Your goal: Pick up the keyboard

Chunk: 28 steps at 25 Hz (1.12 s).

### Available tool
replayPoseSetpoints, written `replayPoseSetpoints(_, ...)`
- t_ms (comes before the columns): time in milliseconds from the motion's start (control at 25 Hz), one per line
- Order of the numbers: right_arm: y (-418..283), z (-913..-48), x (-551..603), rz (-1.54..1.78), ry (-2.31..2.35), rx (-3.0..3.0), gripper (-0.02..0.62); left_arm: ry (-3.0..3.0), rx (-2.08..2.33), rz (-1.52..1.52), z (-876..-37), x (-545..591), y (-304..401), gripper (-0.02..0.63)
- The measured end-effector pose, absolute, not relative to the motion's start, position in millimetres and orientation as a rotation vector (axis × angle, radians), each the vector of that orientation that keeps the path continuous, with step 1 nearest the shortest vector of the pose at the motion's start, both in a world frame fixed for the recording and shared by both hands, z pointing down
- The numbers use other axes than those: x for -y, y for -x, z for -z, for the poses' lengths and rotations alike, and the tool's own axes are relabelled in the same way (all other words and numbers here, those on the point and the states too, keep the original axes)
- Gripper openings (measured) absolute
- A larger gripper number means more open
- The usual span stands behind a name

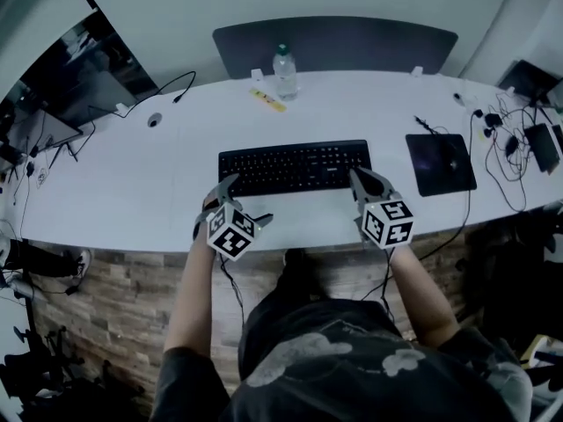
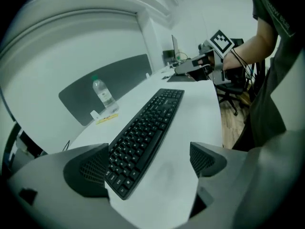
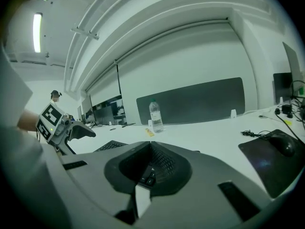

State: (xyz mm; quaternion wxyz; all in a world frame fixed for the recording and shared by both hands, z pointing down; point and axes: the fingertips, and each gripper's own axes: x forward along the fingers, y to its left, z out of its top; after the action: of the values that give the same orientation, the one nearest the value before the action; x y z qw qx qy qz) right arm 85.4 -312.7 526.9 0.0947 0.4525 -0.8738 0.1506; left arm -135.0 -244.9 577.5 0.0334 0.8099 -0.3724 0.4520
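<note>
Surface: long white table [image 1: 132, 174], grey panel [image 1: 334, 47] behind, office room | Container: clear plastic water bottle [image 1: 285, 73] upright beyond keyboard, contents unclear | Flat black keyboard [image 1: 295, 166]: lying near table's front edge | Left gripper [image 2: 148, 156]: jaws wide, keyboard's left end between them | Right gripper [image 3: 150, 149]: jaw tips together over keyboard's right end

Free desk [image 1: 132, 178] surface lies left of the keyboard [image 1: 295, 167], toward the left edge. Obstacles: bottle [image 1: 285, 73] and yellow strip [image 1: 266, 99] at the back edge; mouse pad [image 1: 428, 170] and cables [image 1: 508, 161] crowding the right edge and back-right corner.
</note>
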Motion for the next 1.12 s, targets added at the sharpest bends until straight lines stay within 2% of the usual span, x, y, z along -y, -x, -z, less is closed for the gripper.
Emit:
replayPoseSetpoints(440, -61, -537, 381, -0.476, -1.378, 2.524, 0.002, -2.430, 0.695, -1.698, -623, 302, 154, 0.515)
replayPoseSetpoints(680, -58, -541, 405, -0.493, -1.407, 2.487, 0.002, -2.400, 0.566, -1.745, -640, 320, 161, 0.531)
replayPoseSetpoints(880, -54, -541, 419, -0.490, -1.422, 2.466, 0.003, -2.383, 0.441, -1.742, -649, 327, 160, 0.583)
replayPoseSetpoints(1120, -51, -542, 433, -0.489, -1.432, 2.442, 0.002, -2.334, 0.264, -1.749, -656, 328, 156, 0.586)
